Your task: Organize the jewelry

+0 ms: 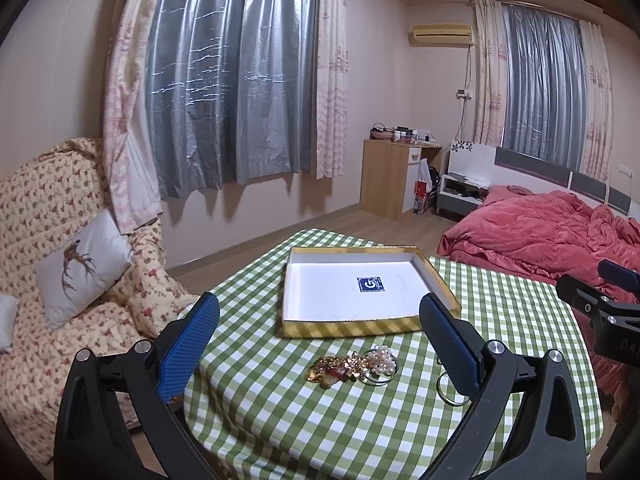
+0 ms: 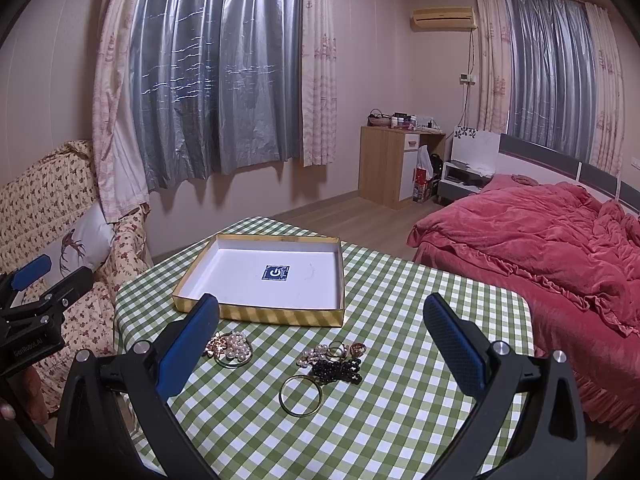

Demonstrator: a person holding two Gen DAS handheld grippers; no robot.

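left gripper (image 1: 319, 340): fingers spread wide, nothing between the pads, held above the near edge of the table, pointing at the jewelry and the box
right gripper (image 2: 321, 340): fingers spread wide, holding nothing, above the near side of the table, to the right of the left gripper
table (image 2: 420, 360): green and white checked cloth on top
box (image 2: 264, 276): shallow gold-sided tray, white inside with a blue square sticker in the middle, on the far half of the table, no jewelry in it
pearl cluster (image 2: 236, 346): white beads on a ring with gold bits, just near of the box, left of the other pieces
gold pile (image 1: 332, 368): gold and reddish pieces touching the left side of the pearl cluster in the left view
black bead piece (image 2: 338, 370): near centre of the table, touching small pearl and ring pieces (image 2: 332, 350) on its far side
gold bangle (image 2: 300, 395): lies flat, just near-left of the black beads
room: floral sofa (image 1: 48, 216) far left, red bed (image 2: 540, 232) right, curtains (image 2: 212, 76) behind
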